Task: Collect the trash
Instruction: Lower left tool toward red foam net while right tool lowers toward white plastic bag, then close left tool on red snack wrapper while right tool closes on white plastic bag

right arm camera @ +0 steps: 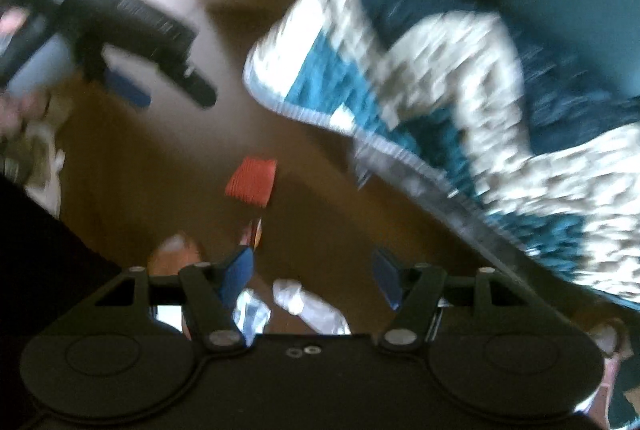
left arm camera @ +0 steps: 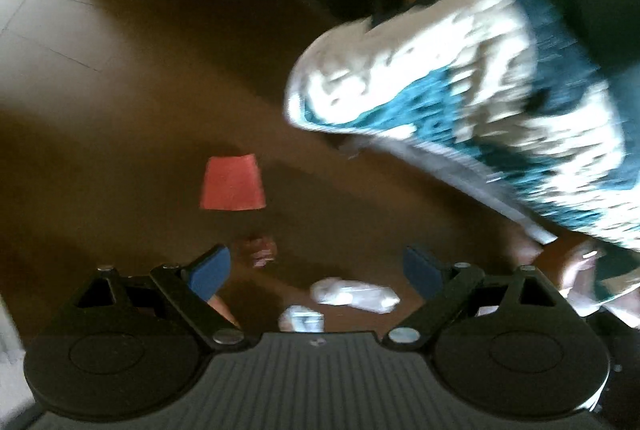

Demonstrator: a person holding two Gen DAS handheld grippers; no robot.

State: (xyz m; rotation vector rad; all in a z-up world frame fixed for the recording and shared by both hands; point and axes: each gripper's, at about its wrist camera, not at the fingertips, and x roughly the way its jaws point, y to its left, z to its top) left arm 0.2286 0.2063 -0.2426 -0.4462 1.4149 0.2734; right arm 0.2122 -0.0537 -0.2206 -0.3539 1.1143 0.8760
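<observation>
Your left hand-held gripper (left arm camera: 316, 270) and right hand-held gripper (right arm camera: 314, 276) both gape empty above crumpled white wrappers (left arm camera: 354, 294) on the brown floor (left arm camera: 160, 110).

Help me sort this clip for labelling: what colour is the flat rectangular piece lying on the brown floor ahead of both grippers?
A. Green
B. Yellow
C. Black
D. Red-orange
D: the flat piece reads red-orange against the brown floor in the left wrist view, and it shows the same colour in the right wrist view.
</observation>
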